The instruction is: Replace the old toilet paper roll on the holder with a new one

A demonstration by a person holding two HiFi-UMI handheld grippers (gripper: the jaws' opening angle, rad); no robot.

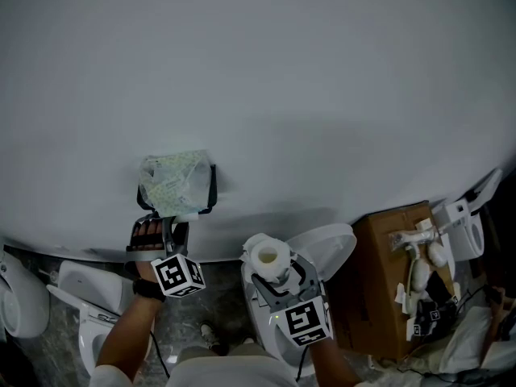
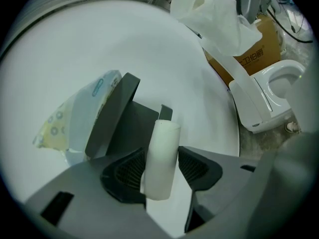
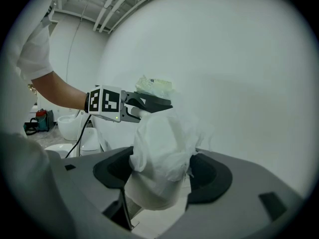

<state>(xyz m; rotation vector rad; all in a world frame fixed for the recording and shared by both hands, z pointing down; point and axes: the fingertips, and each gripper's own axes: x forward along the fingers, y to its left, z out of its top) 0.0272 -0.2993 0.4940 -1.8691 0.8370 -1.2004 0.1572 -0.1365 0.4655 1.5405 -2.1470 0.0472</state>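
Note:
The dark grey holder (image 1: 208, 189) hangs on the white wall with a patterned tissue pack (image 1: 173, 182) on top of it. My left gripper (image 1: 165, 230) reaches up under it. In the left gripper view its pads sit against both sides of a bare white tube, the old roll (image 2: 162, 158), just in front of the holder (image 2: 119, 118). Whether the tube is still on the holder I cannot tell. Lower right, my right gripper (image 1: 272, 271) is shut on the new toilet paper roll (image 1: 268, 256). The new roll (image 3: 159, 163), wrapped in loose tissue, fills the jaws.
A white toilet (image 1: 322, 248) with its lid up stands under my right hand, another toilet (image 1: 89, 297) at the lower left. A cardboard box (image 1: 395, 272) with white fittings on it stands to the right. A white plastic bag (image 2: 214, 14) lies on that box.

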